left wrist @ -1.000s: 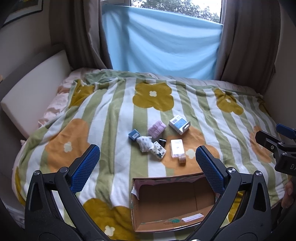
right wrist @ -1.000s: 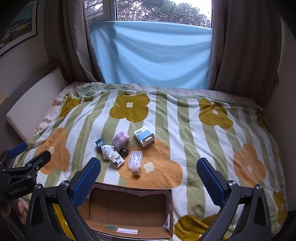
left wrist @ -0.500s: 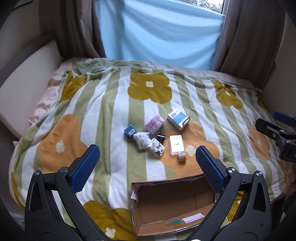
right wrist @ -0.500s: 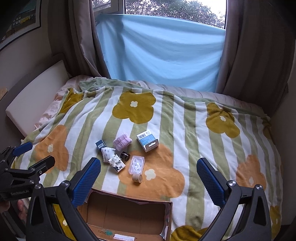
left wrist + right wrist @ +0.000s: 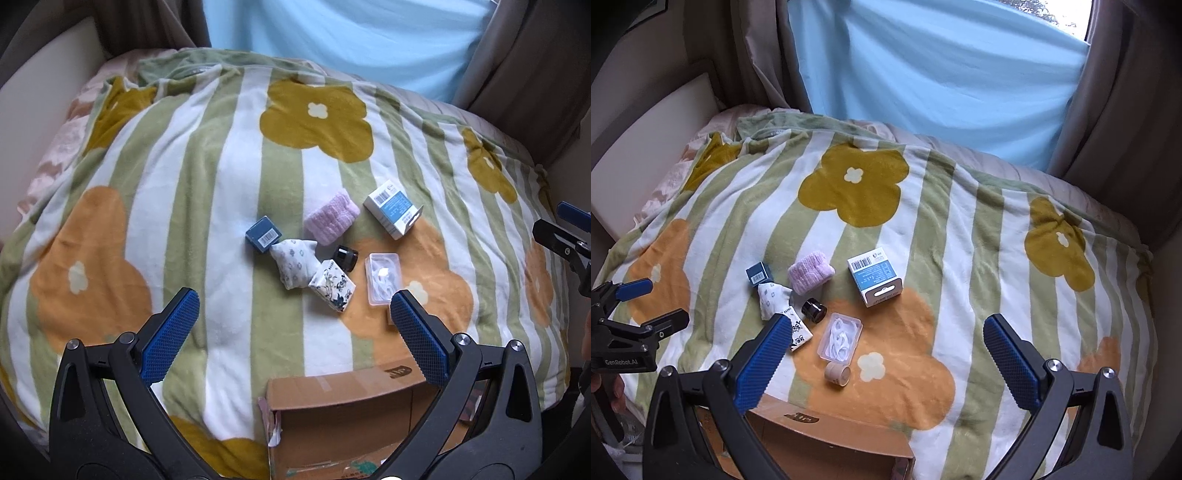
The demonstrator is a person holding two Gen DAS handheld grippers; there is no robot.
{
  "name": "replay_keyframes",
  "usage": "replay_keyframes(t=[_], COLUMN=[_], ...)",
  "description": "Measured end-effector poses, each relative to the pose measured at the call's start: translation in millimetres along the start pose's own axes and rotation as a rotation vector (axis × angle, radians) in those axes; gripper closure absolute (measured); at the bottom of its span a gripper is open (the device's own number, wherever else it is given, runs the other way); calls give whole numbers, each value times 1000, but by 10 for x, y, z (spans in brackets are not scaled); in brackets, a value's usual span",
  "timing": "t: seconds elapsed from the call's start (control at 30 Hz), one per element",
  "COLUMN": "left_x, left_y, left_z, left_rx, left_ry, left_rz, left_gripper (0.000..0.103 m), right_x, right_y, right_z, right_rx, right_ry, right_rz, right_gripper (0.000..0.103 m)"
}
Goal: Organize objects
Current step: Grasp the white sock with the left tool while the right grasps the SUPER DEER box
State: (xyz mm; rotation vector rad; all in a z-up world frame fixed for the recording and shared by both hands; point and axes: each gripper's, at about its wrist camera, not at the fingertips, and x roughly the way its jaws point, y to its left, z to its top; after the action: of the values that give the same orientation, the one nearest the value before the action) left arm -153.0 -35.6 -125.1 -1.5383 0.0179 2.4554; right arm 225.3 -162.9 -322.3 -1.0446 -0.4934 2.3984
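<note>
Both the left tool [image 5: 291, 317] and right tool [image 5: 886, 349] hang spread wide and empty above the cardboard box [image 5: 343, 417], the small clutter [image 5: 325, 251] lying just ahead on the bed's blanket [image 5: 184, 184], whose softness may let a pinched item sink or slip.

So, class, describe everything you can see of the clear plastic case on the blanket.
The clear rectangular plastic case lies flat on the striped flower blanket, lid apparently shut, with coiled white cord inside. A small beige tape roll sits just in front, a dark round jar just behind. Neither hand-held gripper touches it.
</note>
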Motion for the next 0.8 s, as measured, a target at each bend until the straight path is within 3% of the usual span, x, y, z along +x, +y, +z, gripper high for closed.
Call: replay_keyframes(t=[0.43,0.8], left_x=[1620,2161], left_y=[202,196], left_z=[141,96], left_rx=[-40,-109], left_ry=[222,306], left_rz=[-34,-56], left_gripper=[0,2], right_x=[1625,2466], right_y=[-21,5], right_z=[96,186], right_rx=[-117,-190], right_ry=[104,168], right_rz=[14,22], right_gripper=[0,0])
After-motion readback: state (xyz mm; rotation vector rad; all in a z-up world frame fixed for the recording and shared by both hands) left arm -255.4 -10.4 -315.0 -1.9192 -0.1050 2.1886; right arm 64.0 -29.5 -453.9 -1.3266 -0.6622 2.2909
